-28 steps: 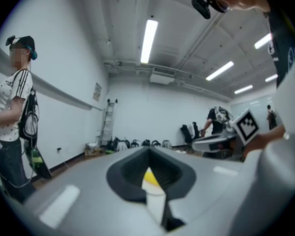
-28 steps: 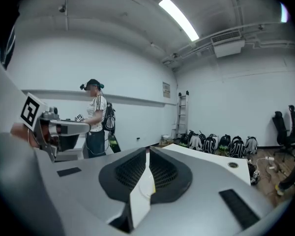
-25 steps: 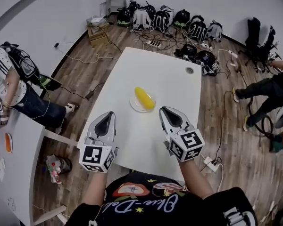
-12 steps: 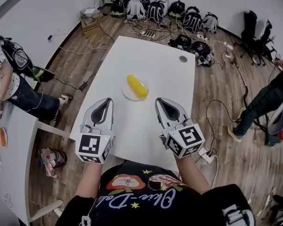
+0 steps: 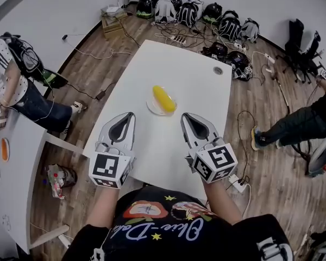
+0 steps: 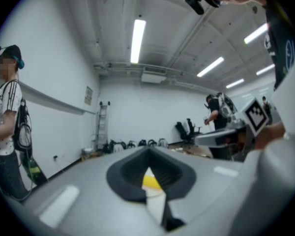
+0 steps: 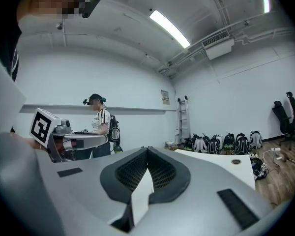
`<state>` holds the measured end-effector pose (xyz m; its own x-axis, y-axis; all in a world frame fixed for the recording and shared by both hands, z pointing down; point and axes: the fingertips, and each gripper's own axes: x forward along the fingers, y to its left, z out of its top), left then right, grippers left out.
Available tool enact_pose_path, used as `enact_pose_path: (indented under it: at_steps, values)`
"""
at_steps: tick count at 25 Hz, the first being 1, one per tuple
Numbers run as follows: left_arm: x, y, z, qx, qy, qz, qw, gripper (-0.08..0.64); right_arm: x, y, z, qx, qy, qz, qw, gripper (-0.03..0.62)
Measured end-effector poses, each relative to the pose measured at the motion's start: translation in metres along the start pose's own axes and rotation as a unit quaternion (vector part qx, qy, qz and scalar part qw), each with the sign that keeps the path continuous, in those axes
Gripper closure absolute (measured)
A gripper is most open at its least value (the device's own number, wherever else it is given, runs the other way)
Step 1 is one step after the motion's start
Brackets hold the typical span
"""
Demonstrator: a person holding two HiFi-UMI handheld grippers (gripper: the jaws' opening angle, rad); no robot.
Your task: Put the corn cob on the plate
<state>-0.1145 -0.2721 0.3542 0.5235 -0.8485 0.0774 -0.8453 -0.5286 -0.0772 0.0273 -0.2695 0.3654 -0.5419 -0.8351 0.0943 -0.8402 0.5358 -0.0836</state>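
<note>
Corn cob (image 5: 164,98) | lying on plate (image 5: 154,109) | plate on white table (image 5: 195,80)

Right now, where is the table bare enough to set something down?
The far half, between the plate holding the corn cob and the cable hole, is bare. The near edge is crowded by the left gripper and right gripper.

Backpacks (image 5: 188,14) along wooden floor (image 5: 98,64)
</note>
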Motion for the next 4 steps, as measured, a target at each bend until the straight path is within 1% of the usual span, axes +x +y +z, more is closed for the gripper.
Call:
enact_pose_path:
  at_steps: [4]
  values:
    - [-0.0035,0.0038,-0.0017,-0.001,0.001,0.002,1.0000,0.561,0.0023,0.0041,-0.0033,0.004,0.004,0.002,1.000,0.577]
